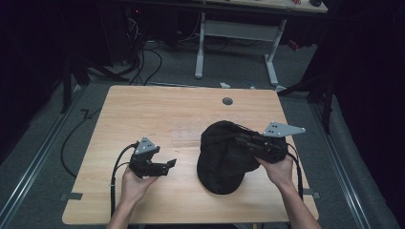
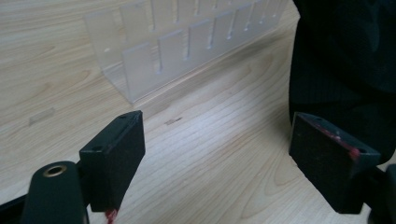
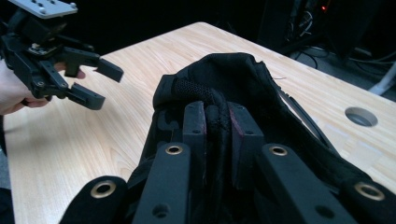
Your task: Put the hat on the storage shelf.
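Tabletop: black bag lengthwise front-to-back.

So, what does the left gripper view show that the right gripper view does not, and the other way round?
Left gripper view: a clear slotted rack lying on the table.
Right gripper view: the right gripper shut on a fold of the black cloth, a round hole in the tabletop, and a hand holding the other gripper.
Both: the black cloth, the wooden table, and the left gripper, with its jaws apart and nothing between them.
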The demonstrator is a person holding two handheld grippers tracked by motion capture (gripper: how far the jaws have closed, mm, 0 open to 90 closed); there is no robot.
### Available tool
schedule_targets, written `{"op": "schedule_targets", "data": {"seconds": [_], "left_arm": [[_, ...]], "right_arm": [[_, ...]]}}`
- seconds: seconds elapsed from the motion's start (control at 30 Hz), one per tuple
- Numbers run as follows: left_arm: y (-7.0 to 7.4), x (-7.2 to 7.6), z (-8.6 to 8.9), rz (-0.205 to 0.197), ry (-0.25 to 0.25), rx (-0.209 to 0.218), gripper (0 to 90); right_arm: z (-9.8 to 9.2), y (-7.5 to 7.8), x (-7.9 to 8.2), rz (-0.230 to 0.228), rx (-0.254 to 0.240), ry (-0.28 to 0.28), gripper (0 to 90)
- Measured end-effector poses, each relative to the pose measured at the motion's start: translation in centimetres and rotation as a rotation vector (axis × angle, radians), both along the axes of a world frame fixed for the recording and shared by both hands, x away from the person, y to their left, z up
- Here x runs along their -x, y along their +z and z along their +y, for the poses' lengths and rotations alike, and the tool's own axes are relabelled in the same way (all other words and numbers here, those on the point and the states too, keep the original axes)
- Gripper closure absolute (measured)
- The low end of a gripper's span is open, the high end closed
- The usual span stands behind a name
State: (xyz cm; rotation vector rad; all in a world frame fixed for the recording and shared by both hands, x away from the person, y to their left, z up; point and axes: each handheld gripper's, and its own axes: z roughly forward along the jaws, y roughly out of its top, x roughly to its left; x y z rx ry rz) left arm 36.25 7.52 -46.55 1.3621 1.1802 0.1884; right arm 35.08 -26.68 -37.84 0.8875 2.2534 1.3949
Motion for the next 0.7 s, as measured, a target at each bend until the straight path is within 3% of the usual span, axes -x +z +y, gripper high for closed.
{"op": "schedule_targets", "data": {"seconds": [0.7], "left_arm": [[3.3,-0.3,-3.4,0.000,-0.174,0.007,19.1]], "right_arm": [[2.4,1.0,-0.4,-0.030,-0.018,0.120,79.5]]}}
